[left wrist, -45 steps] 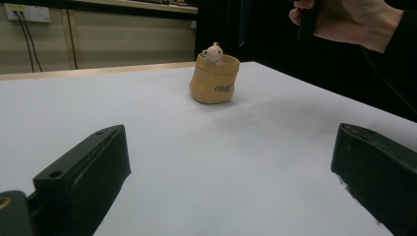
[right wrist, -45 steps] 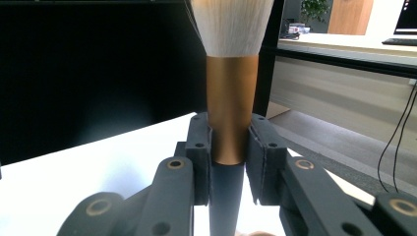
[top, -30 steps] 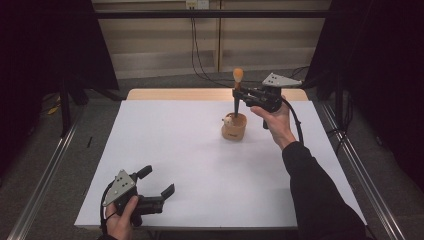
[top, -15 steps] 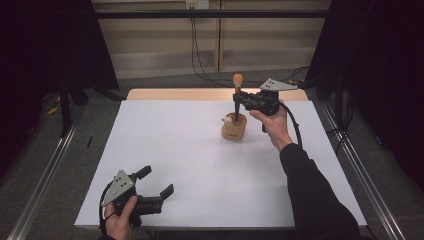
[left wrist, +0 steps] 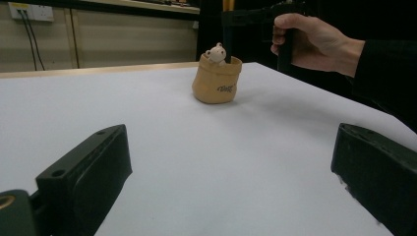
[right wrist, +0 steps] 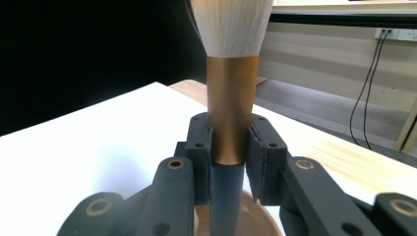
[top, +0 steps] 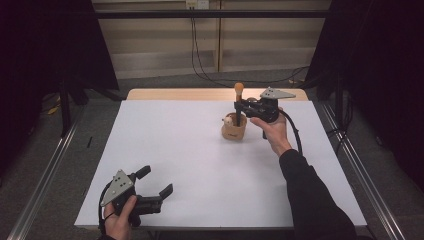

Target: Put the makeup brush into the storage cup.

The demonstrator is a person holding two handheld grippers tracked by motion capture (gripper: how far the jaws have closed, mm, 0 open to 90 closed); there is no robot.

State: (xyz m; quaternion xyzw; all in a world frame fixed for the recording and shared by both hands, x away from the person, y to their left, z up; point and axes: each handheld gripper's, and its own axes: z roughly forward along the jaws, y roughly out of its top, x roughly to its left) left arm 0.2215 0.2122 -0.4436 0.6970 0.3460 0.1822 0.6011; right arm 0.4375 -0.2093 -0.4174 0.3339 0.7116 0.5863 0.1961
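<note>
right gripper (top: 241, 106) upper centre of frame, jaws clenched on makeup brush (right wrist: 231, 83) standing upright in tan pouch (top: 234, 130). likely seating it: keep it vertical, lower straight, release gently. left gripper (top: 154, 186) lower left, jaws spread, empty.

Makeup brush (right wrist: 230, 98): standing upright, bristles up, its lower end sitting inside the sack-shaped holder (top: 234, 131). Bronze ferrule and dark grey handle are showing in the right gripper view, with pale bristles fanning out above. The right gripper (right wrist: 229, 147) is clamping it, one jaw pressing on each side where ferrule meets handle.

Holder: small, tan, shaped like a soft sack with a rolled rim, resting upright on the white table top, dark lettering showing on its side in the left gripper view. A small white bear figure (left wrist: 216, 52) is peeking over the holder's rim, just beside the brush handle.
</note>
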